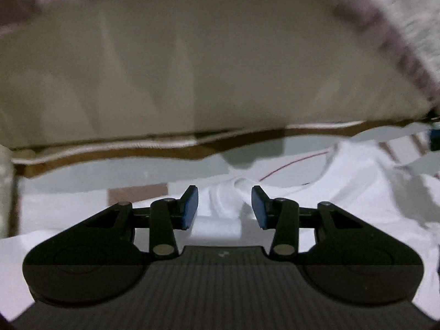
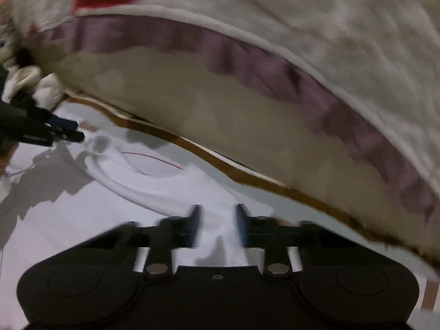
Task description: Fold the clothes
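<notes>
A white garment (image 1: 343, 181) with a thin red line near its collar lies rumpled on the bed. My left gripper (image 1: 225, 206) is open, low over a raised fold of the white cloth that sits between its blue pads without being pinched. In the right wrist view the same white garment (image 2: 154, 181) spreads out with its curved collar toward the left. My right gripper (image 2: 217, 222) is open just above the cloth, blurred by motion. The left gripper (image 2: 70, 132) shows at the far left of that view, its tips at the garment's edge.
A cream cushion or mattress side (image 1: 192, 68) with a mauve band (image 2: 247, 55) and a fluffy white cover (image 2: 343, 27) rises behind the garment. A brown piped edge (image 1: 110, 154) runs along its base. The bedsheet (image 1: 137, 192) has brown check patches.
</notes>
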{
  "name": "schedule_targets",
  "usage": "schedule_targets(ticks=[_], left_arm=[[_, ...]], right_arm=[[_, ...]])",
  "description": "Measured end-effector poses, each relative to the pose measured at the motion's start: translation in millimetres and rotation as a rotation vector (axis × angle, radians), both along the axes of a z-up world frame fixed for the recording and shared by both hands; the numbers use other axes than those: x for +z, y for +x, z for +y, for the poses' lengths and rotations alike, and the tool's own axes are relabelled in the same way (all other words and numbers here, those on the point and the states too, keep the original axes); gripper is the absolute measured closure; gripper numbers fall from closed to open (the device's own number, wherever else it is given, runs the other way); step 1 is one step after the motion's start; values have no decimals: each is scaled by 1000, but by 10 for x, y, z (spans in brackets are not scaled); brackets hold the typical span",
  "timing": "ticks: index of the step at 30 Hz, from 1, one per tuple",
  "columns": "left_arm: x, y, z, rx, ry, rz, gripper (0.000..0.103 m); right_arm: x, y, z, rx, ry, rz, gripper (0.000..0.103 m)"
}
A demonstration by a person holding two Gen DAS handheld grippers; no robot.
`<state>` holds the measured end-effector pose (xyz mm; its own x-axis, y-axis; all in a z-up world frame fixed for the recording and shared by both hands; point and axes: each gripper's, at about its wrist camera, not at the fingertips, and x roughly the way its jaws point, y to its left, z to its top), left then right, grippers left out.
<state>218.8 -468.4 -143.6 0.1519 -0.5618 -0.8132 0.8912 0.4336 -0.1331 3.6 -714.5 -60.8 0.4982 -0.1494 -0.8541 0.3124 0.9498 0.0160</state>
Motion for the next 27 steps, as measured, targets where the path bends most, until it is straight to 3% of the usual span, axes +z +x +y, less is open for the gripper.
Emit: schedule_targets(ticks=[4,7,9,13,15,16,17,18,21,27], left_arm=[[-117,-49,-20,8,10,-35,61],[-180,-18,-55,10,4,-17,59],[-223,8,-81,13,2,-2,55],[-310,58,-134,17,-3,28,50],[-318,22,-137,7,-10,-10,54],[-311,11,-136,2,-12,-34,62],[-304,1,-134,-3,-15,-59,90],[-296,-9,-133,-8,-17,-84,96],[-221,17,-121,-5,-52,-119,96],[-87,156,-200,17,-102,-85,96]], right_arm=[[-16,-8,24,60,-25,60,84],[-34,64,60,115,-41,109,77],[-109,177,56,118,-12,105,67],[-277,404,79,141,40,105,68],[-428,505,234,217,-8,136,68],[-488,556,285,242,-36,142,68],[-536,604,305,254,-48,135,68],[-580,654,306,256,-58,126,67],[-694,810,197,210,-74,87,61],[-1024,918,-64,120,23,32,61]])
